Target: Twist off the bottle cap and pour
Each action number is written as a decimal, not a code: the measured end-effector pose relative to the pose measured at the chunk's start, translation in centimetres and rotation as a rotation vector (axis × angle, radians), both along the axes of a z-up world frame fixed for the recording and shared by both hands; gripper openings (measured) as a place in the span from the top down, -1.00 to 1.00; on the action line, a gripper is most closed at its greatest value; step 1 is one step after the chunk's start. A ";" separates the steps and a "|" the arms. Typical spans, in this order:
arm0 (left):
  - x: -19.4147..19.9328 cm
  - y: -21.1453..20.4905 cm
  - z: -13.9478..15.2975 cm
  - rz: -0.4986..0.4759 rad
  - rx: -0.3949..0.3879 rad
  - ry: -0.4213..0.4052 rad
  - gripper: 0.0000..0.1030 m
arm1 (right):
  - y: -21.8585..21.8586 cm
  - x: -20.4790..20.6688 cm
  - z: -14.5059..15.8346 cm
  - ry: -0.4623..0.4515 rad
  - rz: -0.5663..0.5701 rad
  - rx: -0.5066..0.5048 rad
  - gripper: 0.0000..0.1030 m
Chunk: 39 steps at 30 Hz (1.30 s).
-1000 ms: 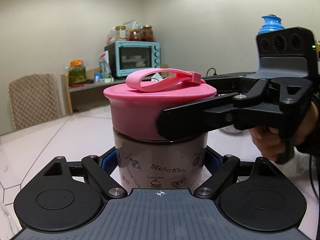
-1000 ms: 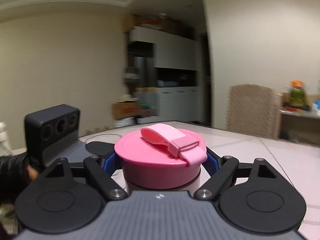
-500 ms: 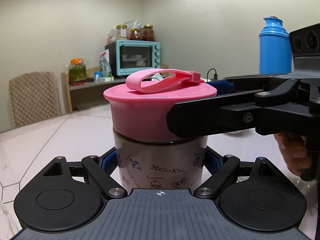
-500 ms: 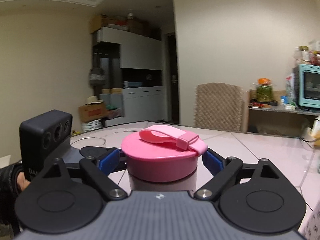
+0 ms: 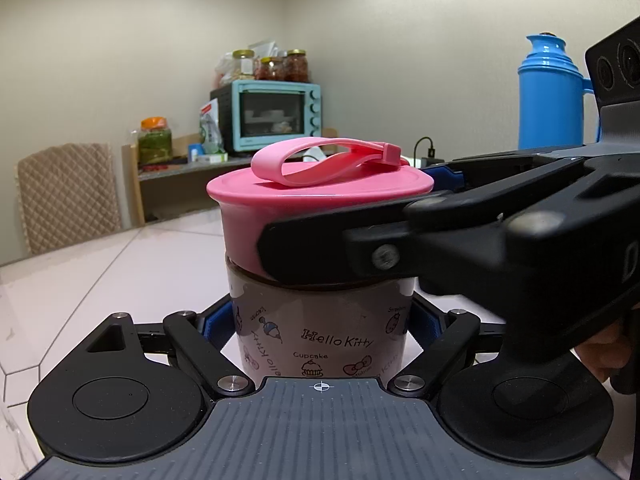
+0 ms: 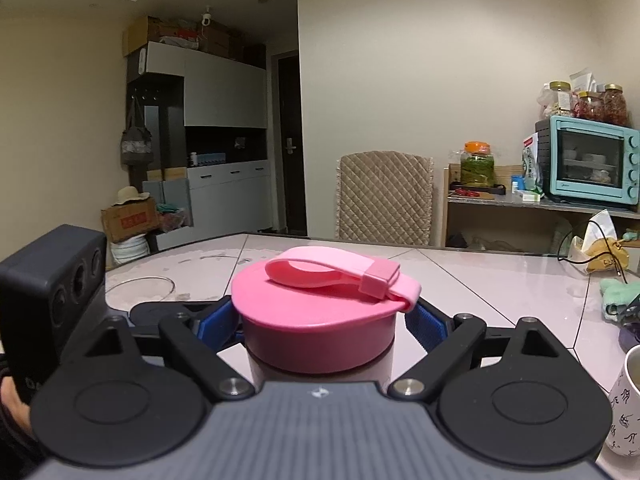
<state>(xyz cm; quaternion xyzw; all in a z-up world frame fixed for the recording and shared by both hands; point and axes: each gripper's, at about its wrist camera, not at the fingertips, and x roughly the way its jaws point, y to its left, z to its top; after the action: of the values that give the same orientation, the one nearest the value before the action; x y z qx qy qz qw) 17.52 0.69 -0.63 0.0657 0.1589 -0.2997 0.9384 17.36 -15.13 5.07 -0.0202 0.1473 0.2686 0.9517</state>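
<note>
Kitchen table (image 6: 500, 280): left gripper (image 5: 320, 328) clamps bottle (image 5: 320, 320). Right gripper (image 6: 320, 320), swung round since before, grips pink cap (image 6: 320, 320); unscrewing under way.

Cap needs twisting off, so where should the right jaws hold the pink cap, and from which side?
Grip the pink cap on its smooth round side wall, jaws level on opposite sides, above the Hello Kitty bottle body the left gripper holds. The floppy strap loop on top gives no firm purchase. The right gripper already sits this way.
</note>
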 end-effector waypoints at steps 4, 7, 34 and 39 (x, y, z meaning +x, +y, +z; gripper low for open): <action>0.0 -0.1 0.0 0.000 0.001 -0.001 -0.74 | 0.4 -0.3 -0.1 -0.012 -0.004 -0.010 -0.66; 0.0 -0.1 0.0 0.000 0.000 0.000 -0.74 | 0.2 -0.3 -0.3 -0.018 0.017 -0.009 -0.65; -0.2 -0.1 0.0 -0.001 -0.002 0.001 -0.74 | -2.9 0.1 0.9 -0.009 0.225 -0.016 -0.74; -0.3 -0.1 0.0 -0.001 -0.002 0.001 -0.74 | -2.2 -1.2 0.7 -0.033 0.110 -0.007 -0.77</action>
<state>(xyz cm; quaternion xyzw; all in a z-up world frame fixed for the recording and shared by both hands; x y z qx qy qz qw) 17.26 0.61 -0.62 0.0646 0.1591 -0.3006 0.9382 16.16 -17.33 5.77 -0.0358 0.1313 0.3197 0.9377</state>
